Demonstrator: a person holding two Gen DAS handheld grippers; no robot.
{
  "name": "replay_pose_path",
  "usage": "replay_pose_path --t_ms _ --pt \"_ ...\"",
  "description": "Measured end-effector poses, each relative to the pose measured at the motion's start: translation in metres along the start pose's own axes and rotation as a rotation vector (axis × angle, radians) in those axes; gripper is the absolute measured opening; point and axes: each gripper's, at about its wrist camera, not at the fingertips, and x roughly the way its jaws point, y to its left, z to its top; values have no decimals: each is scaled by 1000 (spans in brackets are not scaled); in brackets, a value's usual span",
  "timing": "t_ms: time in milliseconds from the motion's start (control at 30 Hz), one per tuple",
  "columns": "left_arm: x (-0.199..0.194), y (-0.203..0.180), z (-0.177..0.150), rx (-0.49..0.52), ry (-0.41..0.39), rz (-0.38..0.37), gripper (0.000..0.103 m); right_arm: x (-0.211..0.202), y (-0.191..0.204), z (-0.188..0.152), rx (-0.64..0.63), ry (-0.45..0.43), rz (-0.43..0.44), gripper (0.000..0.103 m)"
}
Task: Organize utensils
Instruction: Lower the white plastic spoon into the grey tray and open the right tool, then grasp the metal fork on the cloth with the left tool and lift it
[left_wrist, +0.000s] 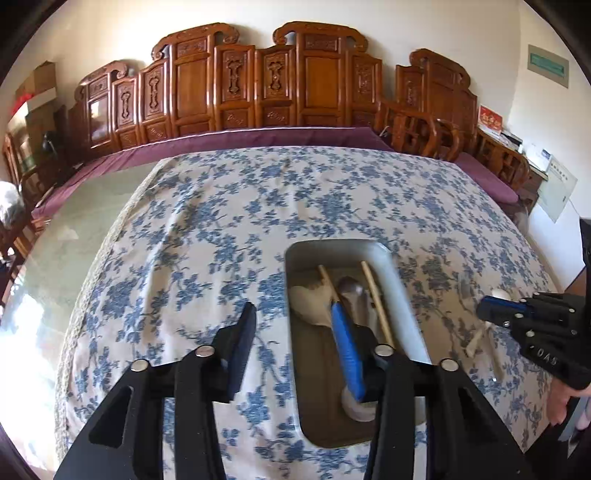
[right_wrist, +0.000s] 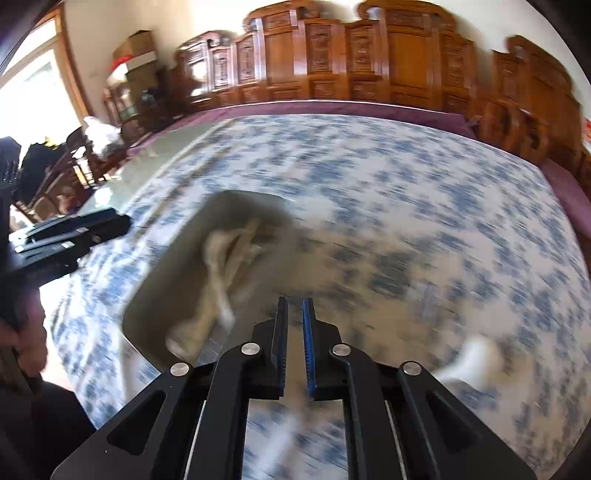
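Observation:
A white rectangular tray (left_wrist: 400, 295) sits on the blue floral tablecloth and holds a wooden spoon (left_wrist: 314, 299), a dark spoon (left_wrist: 351, 291), chopsticks (left_wrist: 376, 299) and a white utensil (left_wrist: 356, 406). My left gripper (left_wrist: 295, 332) is open, its right finger over the tray, and empty. My right gripper (right_wrist: 294, 343) has its jaws nearly together with a narrow gap and nothing between them, just right of the tray (right_wrist: 155, 295). It also shows in the left wrist view (left_wrist: 491, 312). White spoons (left_wrist: 480, 336) lie on the cloth right of the tray. The right wrist view is blurred.
The tablecloth (left_wrist: 240, 221) covers a glass-topped table (left_wrist: 85, 229). A purple-cushioned carved wooden bench (left_wrist: 258, 136) runs along the far side. A white utensil (right_wrist: 469, 362) lies beside my right gripper. Wooden chairs (right_wrist: 55, 177) stand at the left.

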Motion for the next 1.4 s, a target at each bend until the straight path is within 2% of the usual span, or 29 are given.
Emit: replay_pose_path --t_ms 100,167,333,400,633,833,1000,1167,1400 --pt "0 -12 -1 2 2 -21 45 -10 -29 -16 15 4 -68 10" --pt "1 -23 -2 7 2 -39 56 -14 -47 -29 23 15 -111 10" --pt "3 -54 -5 45 5 -65 63 -11 -74 -53 69 48 -147 10" --pt "5 -67 -7 53 9 -81 64 -12 -78 -59 86 52 -148 10" --pt "15 -119 -18 103 41 -145 64 -26 -99 -77 114 44 -173 21" --pt "21 -157 -28 151 69 -151 64 -38 -119 -90 120 38 -177 28" --pt "15 -182 -31 193 64 -132 64 -48 -128 -105 95 27 -164 28" --pt "32 -198 -35 171 120 -151 55 -54 -133 -119 74 27 -158 28" --pt "81 -213 -34 112 226 -176 43 -59 -133 -127 51 12 -146 28"
